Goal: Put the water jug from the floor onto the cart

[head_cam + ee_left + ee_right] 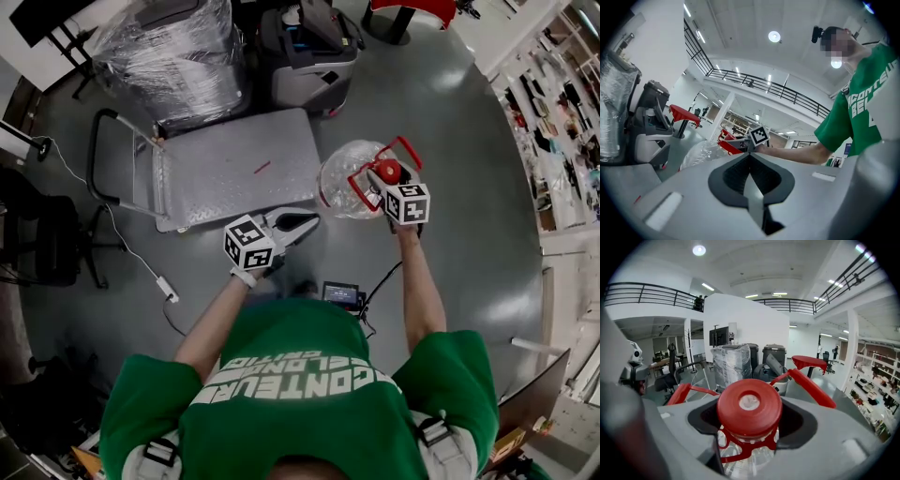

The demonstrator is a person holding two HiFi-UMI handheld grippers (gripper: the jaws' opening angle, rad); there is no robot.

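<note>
The clear water jug with a red cap and a red carry handle hangs off the floor, just right of the cart. My right gripper is shut on its neck. In the right gripper view the cap fills the space between the jaws of my right gripper. The flat grey cart stands ahead to the left, with its push handle at the far left. My left gripper is shut with nothing in it, near the cart's front right corner. The left gripper view shows the jug beyond my left gripper.
A plastic-wrapped pallet load and a grey machine stand behind the cart. A dark office chair is at the left. A cable with a power strip and a small screen device lie at my feet. Shelves line the right wall.
</note>
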